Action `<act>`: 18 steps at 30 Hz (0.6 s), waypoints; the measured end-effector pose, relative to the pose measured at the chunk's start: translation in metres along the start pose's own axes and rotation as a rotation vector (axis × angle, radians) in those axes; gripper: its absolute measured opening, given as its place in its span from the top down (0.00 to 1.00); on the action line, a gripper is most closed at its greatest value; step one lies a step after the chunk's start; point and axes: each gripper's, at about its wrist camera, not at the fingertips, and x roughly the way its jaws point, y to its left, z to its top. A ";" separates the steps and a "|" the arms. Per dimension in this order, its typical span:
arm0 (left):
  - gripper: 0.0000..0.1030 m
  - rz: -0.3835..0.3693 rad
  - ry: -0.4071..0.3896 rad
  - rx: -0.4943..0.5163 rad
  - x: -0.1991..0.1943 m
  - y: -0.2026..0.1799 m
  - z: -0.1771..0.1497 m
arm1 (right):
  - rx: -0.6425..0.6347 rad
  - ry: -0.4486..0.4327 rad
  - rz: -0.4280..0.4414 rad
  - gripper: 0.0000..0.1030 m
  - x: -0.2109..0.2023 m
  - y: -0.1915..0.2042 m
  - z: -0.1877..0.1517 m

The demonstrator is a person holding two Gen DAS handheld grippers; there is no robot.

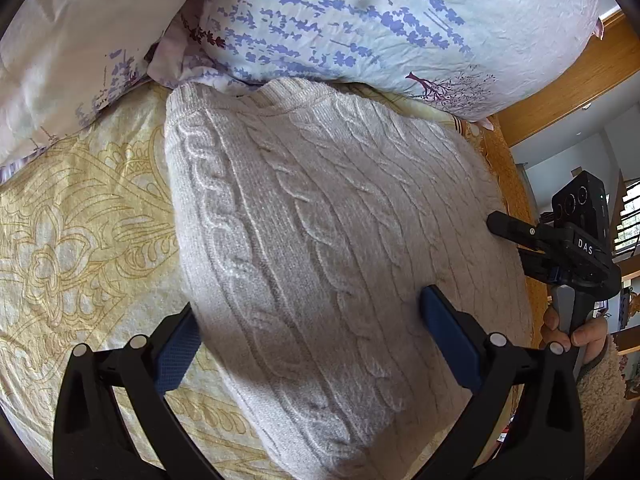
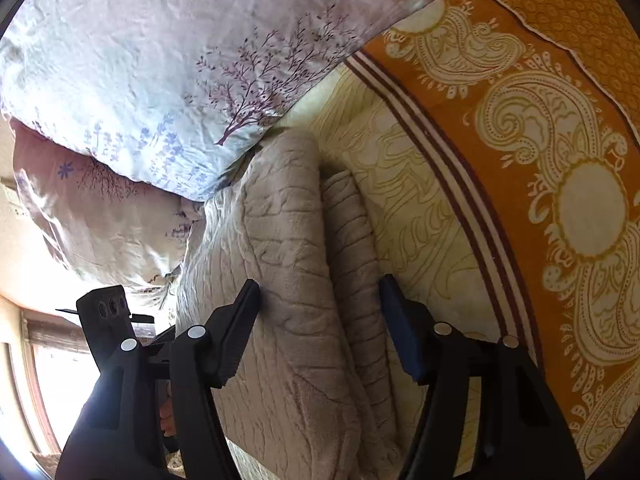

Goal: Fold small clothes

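Observation:
A cream cable-knit sweater (image 1: 320, 220) lies folded on the patterned bedsheet (image 1: 72, 248). My left gripper (image 1: 314, 340) hovers over its near part, open wide; one blue pad (image 1: 176, 348) hangs by the sweater's left edge, the other (image 1: 448, 336) over the knit. At the sweater's right edge sits my right gripper (image 1: 508, 236), held by a hand (image 1: 560, 332). In the right wrist view the stacked sweater layers (image 2: 288, 240) fill the gap of the right gripper (image 2: 320, 296), and both fingers press against the fabric.
Two floral pillows (image 1: 360, 20) (image 1: 72, 48) lie against the sweater's far side. The sheet's orange border (image 2: 520, 100) runs along the bed's edge to the right. A wooden frame (image 1: 568, 76) and the room lie beyond. A fleecy sleeve (image 1: 600, 400) is at lower right.

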 end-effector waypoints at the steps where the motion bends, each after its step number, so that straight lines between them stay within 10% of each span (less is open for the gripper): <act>1: 0.02 0.001 -0.001 0.000 0.001 -0.001 0.001 | -0.001 0.006 0.005 0.37 0.001 0.001 0.001; 11: 0.09 -0.070 -0.026 -0.053 -0.007 0.011 -0.002 | 0.011 0.163 0.132 0.45 0.017 -0.003 -0.005; 18: 0.42 -0.226 -0.064 -0.206 -0.015 0.046 -0.005 | 0.150 0.124 0.301 0.64 0.016 -0.015 -0.019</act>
